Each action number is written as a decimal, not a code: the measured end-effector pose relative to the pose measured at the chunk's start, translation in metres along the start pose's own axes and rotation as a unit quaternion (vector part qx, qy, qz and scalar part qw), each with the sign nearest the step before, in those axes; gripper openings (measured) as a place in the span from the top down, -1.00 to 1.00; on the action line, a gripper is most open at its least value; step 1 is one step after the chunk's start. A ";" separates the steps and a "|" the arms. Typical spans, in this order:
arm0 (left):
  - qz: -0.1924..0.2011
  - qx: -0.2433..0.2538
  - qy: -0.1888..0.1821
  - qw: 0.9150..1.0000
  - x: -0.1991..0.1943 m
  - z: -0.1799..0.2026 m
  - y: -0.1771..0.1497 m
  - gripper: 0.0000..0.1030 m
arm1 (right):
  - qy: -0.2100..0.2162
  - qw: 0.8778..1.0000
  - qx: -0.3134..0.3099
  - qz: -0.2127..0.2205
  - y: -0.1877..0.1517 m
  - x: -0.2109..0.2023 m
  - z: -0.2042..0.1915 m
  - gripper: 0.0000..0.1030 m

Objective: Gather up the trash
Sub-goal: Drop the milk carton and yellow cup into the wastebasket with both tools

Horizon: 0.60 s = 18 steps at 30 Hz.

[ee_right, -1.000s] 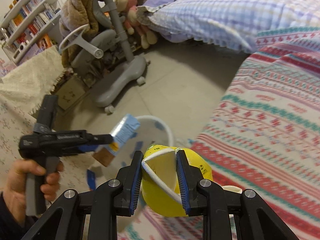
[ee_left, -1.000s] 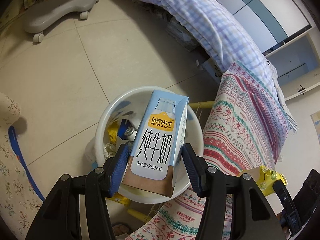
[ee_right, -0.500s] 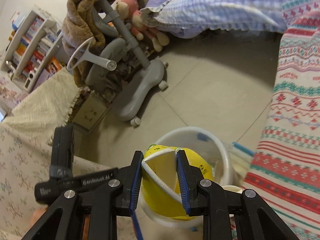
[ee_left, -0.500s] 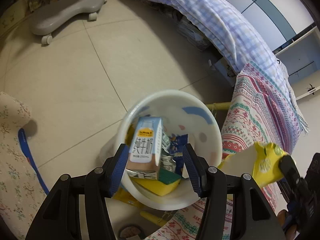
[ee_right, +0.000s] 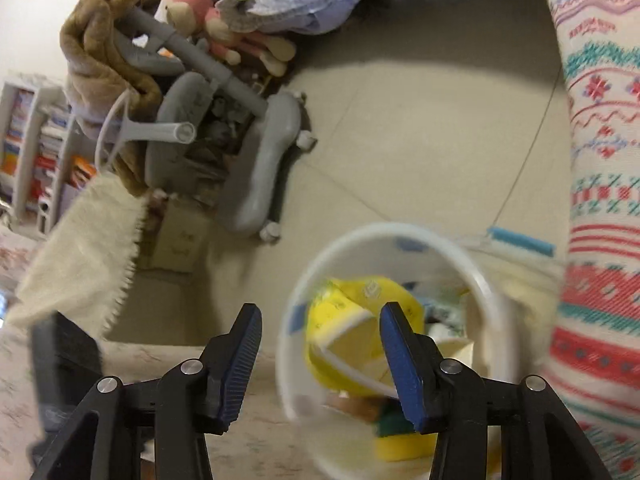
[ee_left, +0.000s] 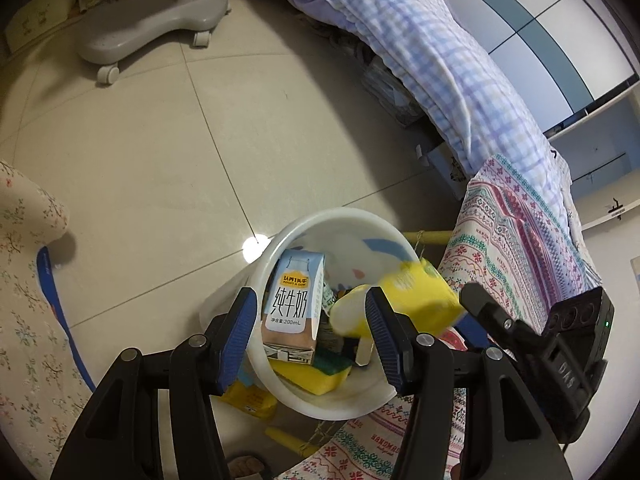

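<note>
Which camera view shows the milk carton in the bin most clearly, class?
The left wrist view. There the milk carton stands sharp inside the white bin, its printed front facing the camera between the open left tongs. In the blurred right wrist view, the falling yellow wrapper covers most of the bin's contents, so the carton cannot be made out.

1. Left wrist view: sits behind the left tongs [ee_left: 310, 334], looks steeply down at close range into the white bin [ee_left: 340, 398] on the tiled floor [ee_left: 160, 152].
2. Right wrist view: sits behind the right tongs [ee_right: 320, 360], tilted down and across the floor, blurred.
3. Shared: the bin [ee_right: 486, 292], grey chair base [ee_left: 152, 36], striped cloth [ee_left: 516, 248].
</note>
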<state>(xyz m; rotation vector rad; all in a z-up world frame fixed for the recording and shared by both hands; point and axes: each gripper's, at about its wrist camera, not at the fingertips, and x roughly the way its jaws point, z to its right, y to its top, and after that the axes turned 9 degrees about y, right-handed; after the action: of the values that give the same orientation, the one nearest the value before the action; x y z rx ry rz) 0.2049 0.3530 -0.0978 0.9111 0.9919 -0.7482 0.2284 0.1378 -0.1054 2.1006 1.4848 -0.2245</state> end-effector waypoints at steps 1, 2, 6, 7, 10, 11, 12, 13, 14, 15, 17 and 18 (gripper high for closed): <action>0.004 0.001 0.002 1.000 -0.002 0.000 0.000 -0.15 | -0.008 1.000 -0.013 0.004 -0.002 -0.006 -0.001 -0.07; 0.008 0.004 0.004 1.000 -0.004 0.001 -0.001 -0.15 | -0.013 1.000 -0.022 0.005 -0.004 -0.012 -0.001 -0.07; 0.014 0.016 0.004 1.000 -0.012 0.007 -0.004 -0.15 | -0.030 0.999 -0.043 0.011 -0.010 -0.038 0.001 -0.07; 0.015 0.020 0.003 1.000 -0.014 0.009 -0.005 -0.15 | -0.033 0.998 -0.046 0.013 -0.011 -0.043 0.002 -0.07; 0.022 0.037 0.007 0.999 -0.021 0.017 -0.010 -0.15 | -0.037 0.998 -0.055 0.017 -0.016 -0.067 0.004 -0.07; 0.025 0.041 0.008 0.999 -0.024 0.020 -0.011 -0.15 | -0.038 0.997 -0.058 0.017 -0.018 -0.069 0.003 -0.07; 0.029 0.044 0.011 0.999 -0.027 0.022 -0.013 -0.15 | -0.040 0.997 -0.062 0.015 -0.020 -0.075 0.002 -0.07; 0.032 0.047 0.014 0.998 -0.030 0.023 -0.015 -0.15 | -0.039 0.997 -0.070 0.010 -0.024 -0.084 -0.002 -0.07; 0.034 0.048 0.014 0.998 -0.033 0.025 -0.018 -0.15 | -0.039 0.996 -0.076 0.005 -0.026 -0.085 -0.006 -0.07; 0.038 0.053 0.011 0.998 -0.038 0.027 -0.022 -0.15 | -0.039 0.996 -0.085 -0.002 -0.031 -0.092 -0.010 -0.07; 0.048 0.061 0.016 0.997 -0.048 0.031 -0.031 -0.15 | -0.043 0.994 -0.102 -0.016 -0.041 -0.100 -0.017 -0.07; 0.057 0.067 0.023 0.996 -0.055 0.035 -0.039 -0.15 | -0.043 0.992 -0.112 -0.028 -0.049 -0.106 -0.022 -0.07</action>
<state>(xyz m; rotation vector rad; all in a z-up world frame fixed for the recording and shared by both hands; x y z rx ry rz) 0.1642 0.3117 -0.0491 1.0964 0.9289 -0.7060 0.1403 0.0745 -0.0574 1.8505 1.4473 -0.1593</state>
